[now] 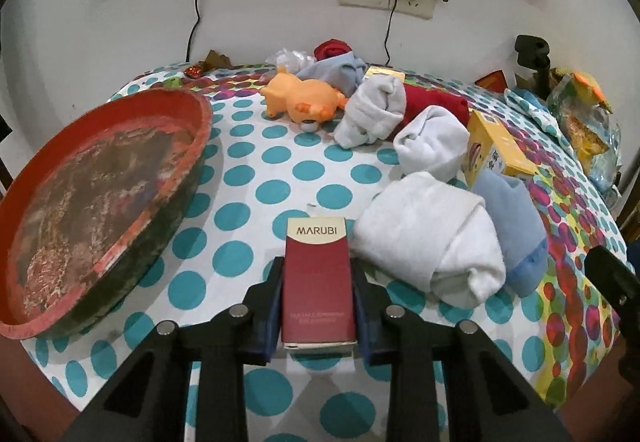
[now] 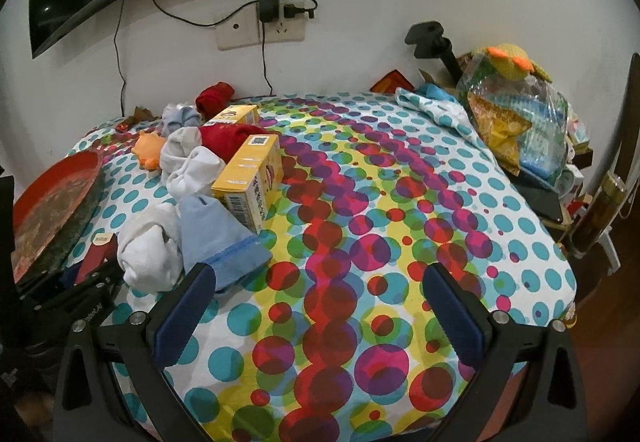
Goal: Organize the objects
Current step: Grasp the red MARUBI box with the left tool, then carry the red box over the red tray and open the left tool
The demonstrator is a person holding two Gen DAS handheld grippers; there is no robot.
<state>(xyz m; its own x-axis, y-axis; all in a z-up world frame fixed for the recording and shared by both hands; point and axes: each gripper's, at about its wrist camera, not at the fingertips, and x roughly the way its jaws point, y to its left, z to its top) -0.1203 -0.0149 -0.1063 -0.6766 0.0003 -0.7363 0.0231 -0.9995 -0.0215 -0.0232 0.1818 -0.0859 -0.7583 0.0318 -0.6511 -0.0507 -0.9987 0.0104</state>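
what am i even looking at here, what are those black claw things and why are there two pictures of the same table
The black claws are two handheld grippers; a person holds one in each hand, and each carries a wide-angle camera looking along its fingers, hence two pictures. One view comes from the left gripper, which is shut on a dark red Marubi box. The other comes from the right gripper, open and empty above the dotted cloth. On the cloth lie a worn red tray, rolled white socks, a pale blue sock, a yellow carton and an orange toy.
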